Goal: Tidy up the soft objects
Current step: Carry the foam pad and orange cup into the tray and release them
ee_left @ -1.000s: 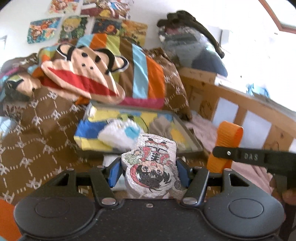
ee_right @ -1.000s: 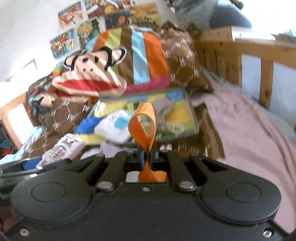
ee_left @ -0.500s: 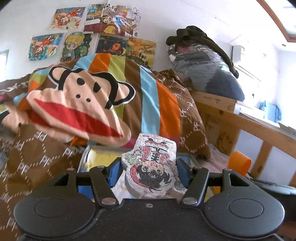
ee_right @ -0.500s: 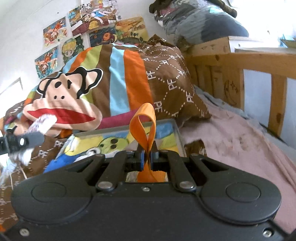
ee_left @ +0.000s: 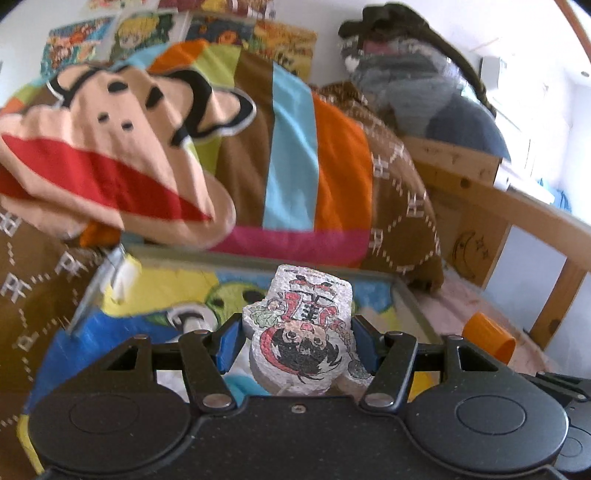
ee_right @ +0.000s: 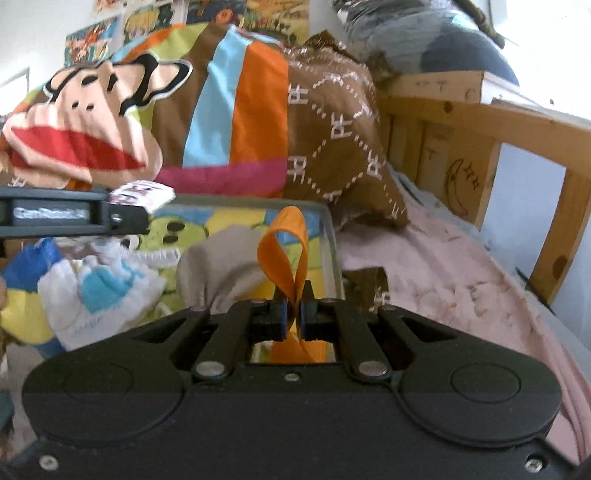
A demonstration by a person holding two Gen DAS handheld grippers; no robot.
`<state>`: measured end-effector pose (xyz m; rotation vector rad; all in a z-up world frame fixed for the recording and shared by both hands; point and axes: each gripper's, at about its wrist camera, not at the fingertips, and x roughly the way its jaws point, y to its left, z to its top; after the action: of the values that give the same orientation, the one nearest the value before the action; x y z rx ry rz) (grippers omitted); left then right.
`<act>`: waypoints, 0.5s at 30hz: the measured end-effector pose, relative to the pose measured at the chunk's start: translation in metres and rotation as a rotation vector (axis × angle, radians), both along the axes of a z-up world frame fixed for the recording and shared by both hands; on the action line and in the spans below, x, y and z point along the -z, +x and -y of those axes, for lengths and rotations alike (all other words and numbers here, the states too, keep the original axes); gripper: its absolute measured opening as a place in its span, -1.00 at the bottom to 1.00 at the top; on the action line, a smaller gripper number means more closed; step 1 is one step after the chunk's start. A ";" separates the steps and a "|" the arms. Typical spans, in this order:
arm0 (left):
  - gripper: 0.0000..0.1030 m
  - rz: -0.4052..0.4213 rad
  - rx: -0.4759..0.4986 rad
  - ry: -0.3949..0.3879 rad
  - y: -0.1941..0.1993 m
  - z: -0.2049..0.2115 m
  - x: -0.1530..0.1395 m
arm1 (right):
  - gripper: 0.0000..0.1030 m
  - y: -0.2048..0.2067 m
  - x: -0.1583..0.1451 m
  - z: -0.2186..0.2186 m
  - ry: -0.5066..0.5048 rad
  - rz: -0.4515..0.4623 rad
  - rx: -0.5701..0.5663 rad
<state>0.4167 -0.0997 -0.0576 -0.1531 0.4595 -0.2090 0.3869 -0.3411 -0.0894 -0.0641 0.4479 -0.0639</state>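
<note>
The left gripper (ee_left: 295,345) is clamped on a white foam block (ee_left: 303,338) printed with a cartoon figure; its blue pads (ee_left: 226,345) press the block's two sides, and the block stands up between them, the figure upside down in the left wrist view. The block is held over a shallow tray (ee_left: 408,295) with a bright cartoon lining, which lies on the bed.

The right gripper (ee_right: 291,317) is pinched tight on an orange ribbon (ee_right: 284,251), folded into a loop that rises above the pads while its tail hangs below them. In the right wrist view the loop stands over the tray's right part, close to its rim (ee_right: 330,236). Inside the tray lie a grey cloth (ee_right: 218,266) just left of the loop and a white-and-blue cloth (ee_right: 99,291) further left. The left gripper reaches in from the left edge of that view, the block's end (ee_right: 142,194) showing at its tip.

Behind the tray leans a striped monkey cushion (ee_left: 122,147) against brown patterned bedding (ee_right: 332,122). A pink blanket (ee_right: 461,280) covers the bed to the right, beside a wooden bed frame (ee_right: 517,122). Posters (ee_left: 147,29) hang on the wall.
</note>
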 end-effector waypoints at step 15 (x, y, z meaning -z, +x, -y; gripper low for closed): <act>0.24 -0.155 0.004 -0.036 0.014 -0.001 0.028 | -0.90 0.027 0.036 -0.059 -0.029 -0.100 -0.085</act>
<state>0.4306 -0.0982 -0.0853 -0.2048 0.6105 -0.2098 0.4139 -0.2817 -0.1256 -0.1154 0.5436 0.0166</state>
